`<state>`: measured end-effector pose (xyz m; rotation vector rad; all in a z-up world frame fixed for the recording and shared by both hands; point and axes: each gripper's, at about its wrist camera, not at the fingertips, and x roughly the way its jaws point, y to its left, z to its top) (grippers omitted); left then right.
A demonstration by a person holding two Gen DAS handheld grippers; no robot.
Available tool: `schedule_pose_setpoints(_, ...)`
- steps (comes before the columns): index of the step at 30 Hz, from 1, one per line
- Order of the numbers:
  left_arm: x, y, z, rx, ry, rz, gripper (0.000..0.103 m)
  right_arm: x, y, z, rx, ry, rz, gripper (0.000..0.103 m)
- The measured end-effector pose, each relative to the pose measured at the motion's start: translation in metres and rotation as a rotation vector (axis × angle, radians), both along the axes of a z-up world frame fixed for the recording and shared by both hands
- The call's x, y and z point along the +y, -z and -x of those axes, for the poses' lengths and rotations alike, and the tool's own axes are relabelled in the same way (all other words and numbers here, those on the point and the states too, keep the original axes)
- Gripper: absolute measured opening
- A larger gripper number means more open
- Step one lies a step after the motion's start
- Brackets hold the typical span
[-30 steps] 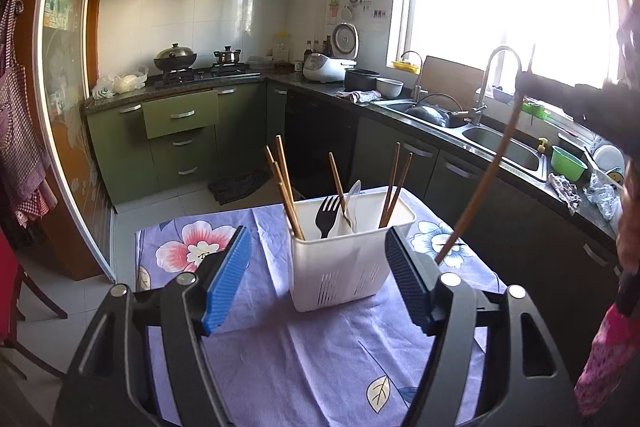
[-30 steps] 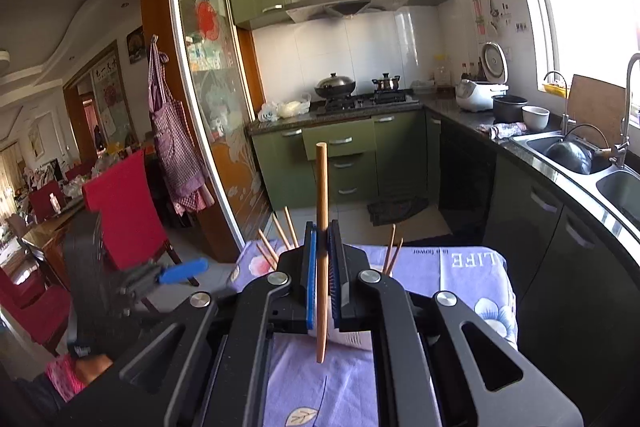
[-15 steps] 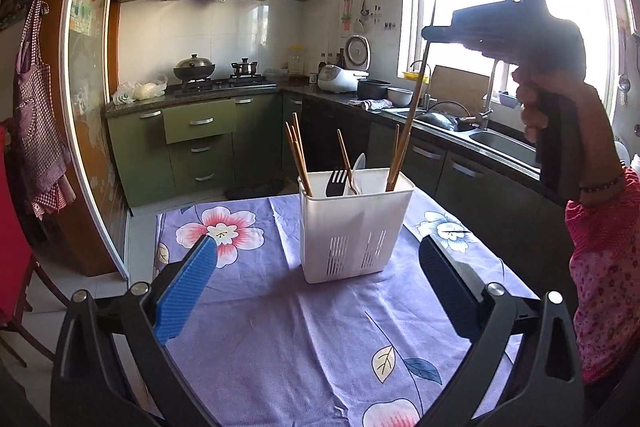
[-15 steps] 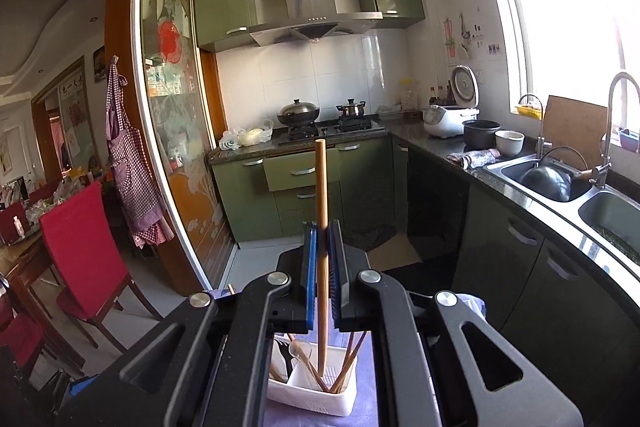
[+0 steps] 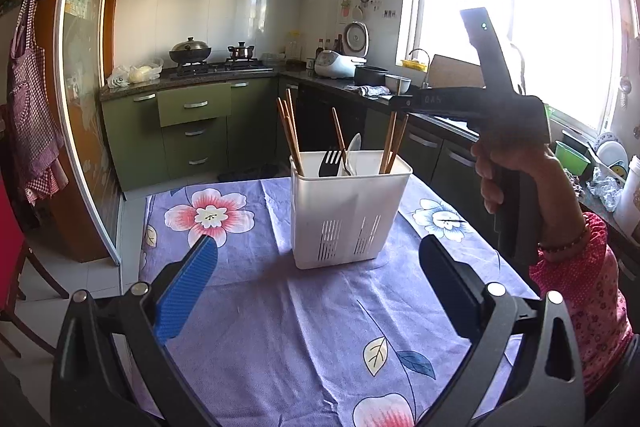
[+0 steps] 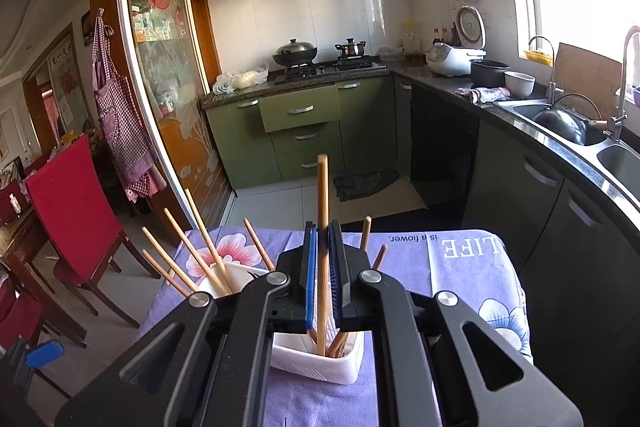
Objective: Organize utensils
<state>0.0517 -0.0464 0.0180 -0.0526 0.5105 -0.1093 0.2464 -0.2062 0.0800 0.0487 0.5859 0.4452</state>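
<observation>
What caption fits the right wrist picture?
Right gripper lowers a brown wooden chopstick into the white plastic utensil holder.

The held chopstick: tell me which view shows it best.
The right wrist view. There the chopstick stands upright between the right gripper's shut pads, its lower end inside the white caddy. The left wrist view shows the right gripper side-on; the held chopstick can't be told from its neighbours.

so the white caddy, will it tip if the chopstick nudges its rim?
Possibly. The white caddy is tall, plastic, probably light, and sits unbraced on soft tablecloth. The right gripper holds its chopstick upright, limiting sideways push. The left gripper is open, clear of it.
</observation>
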Motion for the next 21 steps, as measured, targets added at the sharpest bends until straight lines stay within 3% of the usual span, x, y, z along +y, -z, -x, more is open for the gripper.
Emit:
schedule_pose_setpoints(1,0.0,0.0,0.0,0.002,-0.001,-0.002,0.096,0.0,0.003,0.001,0.002,0.003,0.0,0.022)
schedule_pose_setpoints(8,0.002,0.002,0.0,0.008,-0.008,0.002,0.096,-0.015,0.007,0.043,-0.041,0.003,-0.007,0.028)
schedule_pose_setpoints(10,0.002,0.003,0.0,0.01,-0.009,0.006,0.096,-0.022,0.01,0.063,-0.057,0.003,-0.013,0.046)
schedule_pose_setpoints(11,0.003,0.004,0.001,0.01,-0.01,0.006,0.096,-0.027,0.013,0.074,-0.062,0.006,-0.015,0.05)
schedule_pose_setpoints(12,0.002,0.005,0.003,0.011,-0.01,0.005,0.096,-0.032,0.017,0.085,-0.066,0.013,-0.017,0.062)
schedule_pose_setpoints(13,0.002,0.007,0.004,0.013,-0.012,0.004,0.096,-0.037,0.022,0.096,-0.072,0.018,-0.023,0.081)
schedule_pose_setpoints(15,0.003,0.01,0.007,0.019,-0.016,0.003,0.096,-0.048,0.035,0.12,-0.086,0.032,-0.039,0.099)
schedule_pose_setpoints(21,0.006,0.016,0.018,0.012,-0.037,0.025,0.096,-0.072,0.072,0.188,-0.094,0.082,0.012,0.099)
